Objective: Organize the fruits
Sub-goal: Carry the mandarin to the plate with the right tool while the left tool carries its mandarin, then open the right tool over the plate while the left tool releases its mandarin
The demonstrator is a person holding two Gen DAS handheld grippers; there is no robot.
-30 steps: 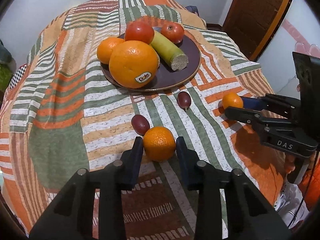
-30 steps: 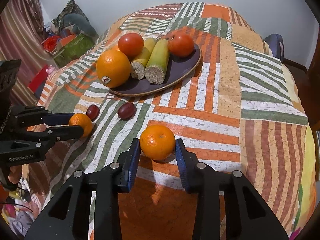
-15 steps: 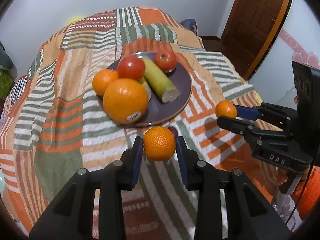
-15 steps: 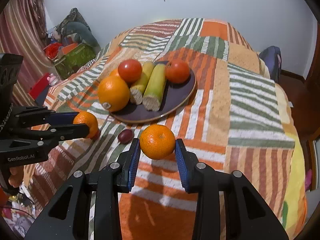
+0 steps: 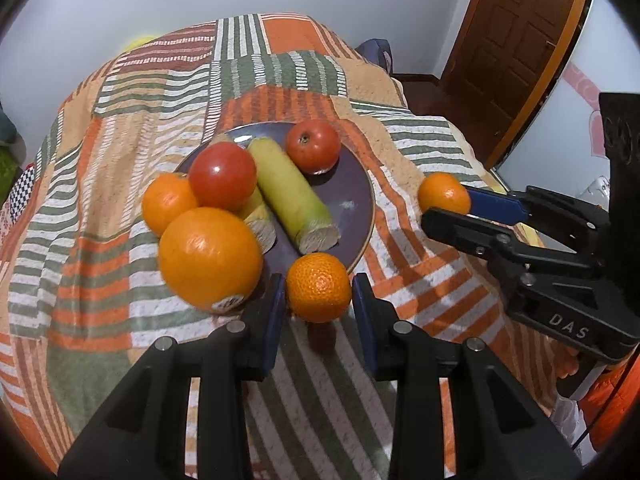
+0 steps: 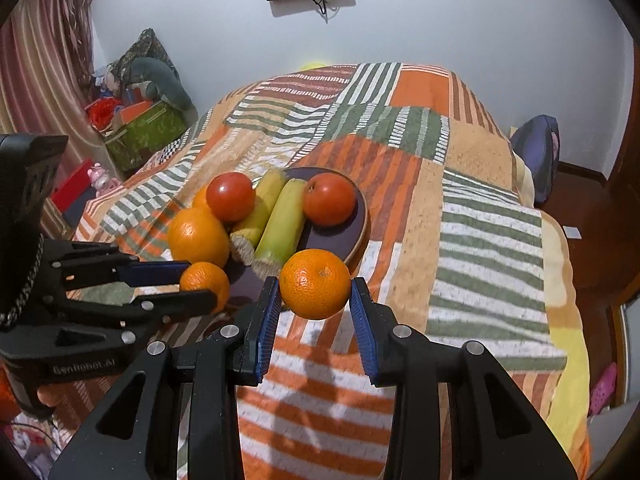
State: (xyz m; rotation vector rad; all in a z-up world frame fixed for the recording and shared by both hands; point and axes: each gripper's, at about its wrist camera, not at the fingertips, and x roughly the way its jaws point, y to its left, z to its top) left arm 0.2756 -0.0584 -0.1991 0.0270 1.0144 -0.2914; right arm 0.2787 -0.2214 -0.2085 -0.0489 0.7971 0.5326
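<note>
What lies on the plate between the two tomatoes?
In the left wrist view, a green sugarcane piece lies on the plate between the left tomato and the right tomato; the right wrist view agrees.

On the bed's striped patchwork blanket (image 5: 120,128) rests a round dark ceramic plate (image 5: 352,200). On the plate, two cut green-yellow sugarcane pieces (image 5: 292,196) lie side by side down the middle; one round red tomato (image 5: 313,146) sits to their right at the back, another red tomato (image 5: 222,174) to their left — perched above a small orange mandarin (image 5: 168,202) and a large stickered orange (image 5: 210,258) at the front left rim. Just before the plate's near edge hangs a mandarin (image 5: 319,287) between the left gripper (image 5: 319,304). To the plate's right, a second mandarin (image 5: 443,193) sits in the right gripper (image 6: 315,304).
</note>
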